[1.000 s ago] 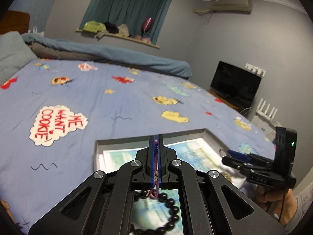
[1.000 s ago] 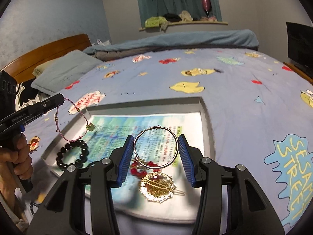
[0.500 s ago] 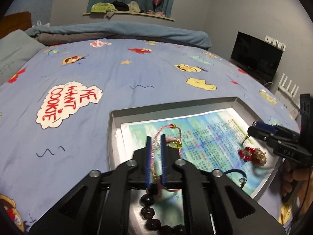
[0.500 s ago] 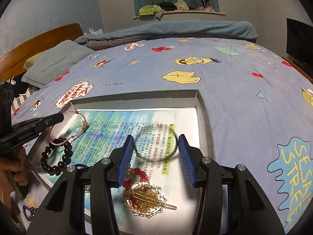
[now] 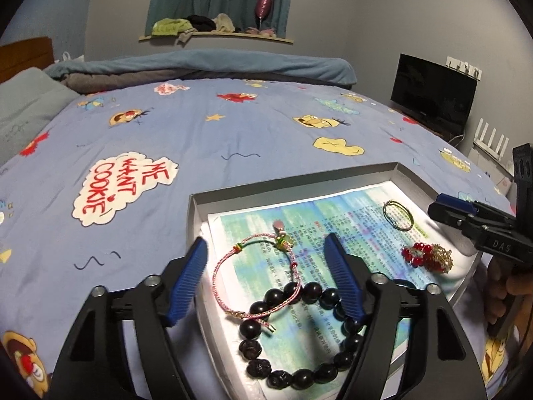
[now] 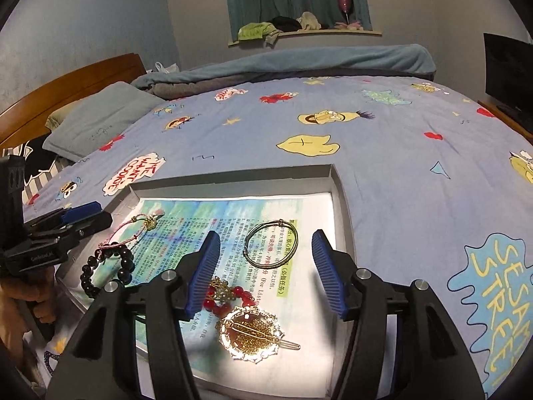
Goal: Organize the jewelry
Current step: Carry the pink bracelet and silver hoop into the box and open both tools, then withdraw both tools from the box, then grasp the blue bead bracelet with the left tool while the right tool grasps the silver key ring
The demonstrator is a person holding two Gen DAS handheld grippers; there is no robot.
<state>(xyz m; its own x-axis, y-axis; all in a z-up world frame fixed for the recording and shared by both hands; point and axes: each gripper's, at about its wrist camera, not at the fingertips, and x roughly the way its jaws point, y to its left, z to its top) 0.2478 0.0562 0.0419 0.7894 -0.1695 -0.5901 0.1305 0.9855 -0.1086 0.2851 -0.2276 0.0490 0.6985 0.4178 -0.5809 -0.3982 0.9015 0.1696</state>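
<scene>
Jewelry lies in the tray, lower frame: my left claw is spread over the pink cord bracelet, my right claw gapes empty below the wire bangle.

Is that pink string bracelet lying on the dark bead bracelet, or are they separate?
Touching. In the left wrist view the pink string bracelet crosses over several beads of the dark bead bracelet at its upper left, with no gap where they overlap.

glossy dark bead bracelet, thin shiny metal bangle, woven pink cord bracelet, printed paper liner, soft matte cotton bedsheet, ribbed blue plastic finger pads
</scene>
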